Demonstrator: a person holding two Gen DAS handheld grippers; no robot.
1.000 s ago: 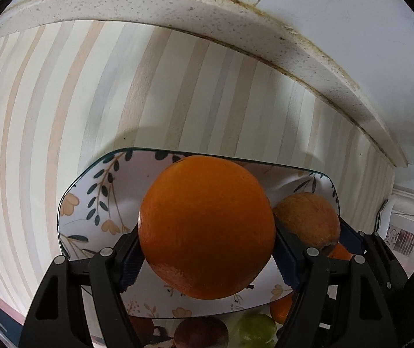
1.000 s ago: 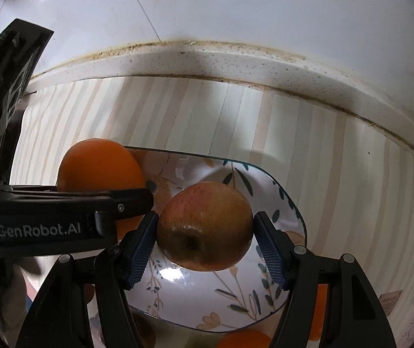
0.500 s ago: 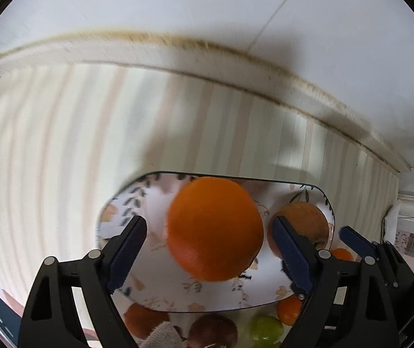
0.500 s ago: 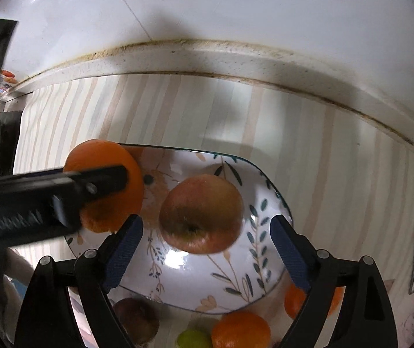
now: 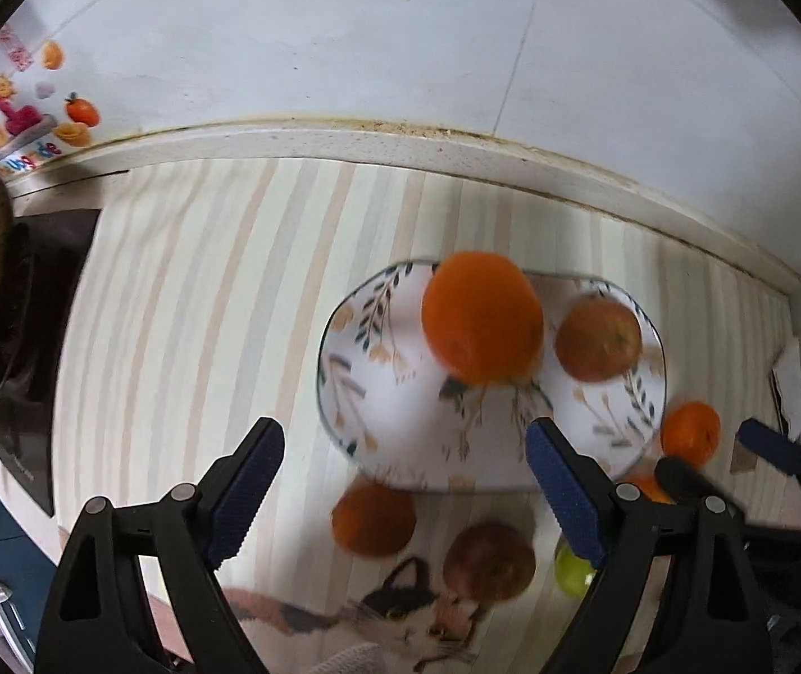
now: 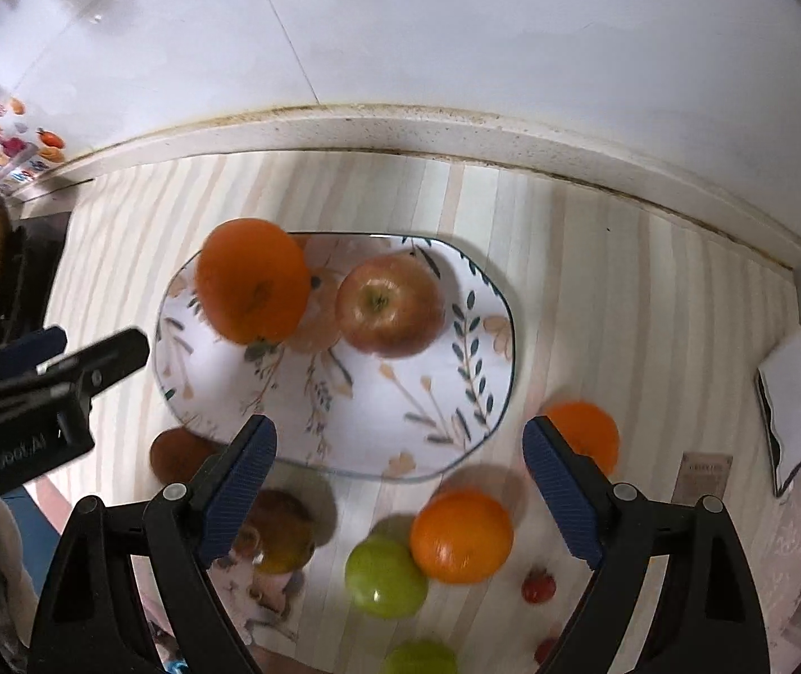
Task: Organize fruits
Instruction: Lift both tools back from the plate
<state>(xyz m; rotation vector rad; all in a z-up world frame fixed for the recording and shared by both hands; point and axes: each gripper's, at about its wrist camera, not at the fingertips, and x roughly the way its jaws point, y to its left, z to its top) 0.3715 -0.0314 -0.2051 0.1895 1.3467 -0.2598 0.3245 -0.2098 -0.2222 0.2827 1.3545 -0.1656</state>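
With both grippers' jaws spread and empty, the orange point(image 6: 253, 281) seemingly overhangs the plate point(image 6: 456, 393) rim beside the apple point(image 6: 390, 304).

In the left wrist view, motion blur is smearing the large orange point(image 5: 482, 317) and the plate point(image 5: 367, 393) beneath it. The right finger is hiding most of a green fruit point(image 5: 572, 567). In the right wrist view, the lower edge is cutting off another green fruit point(image 6: 420, 658), and the left finger is covering part of a brownish fruit point(image 6: 282, 531).
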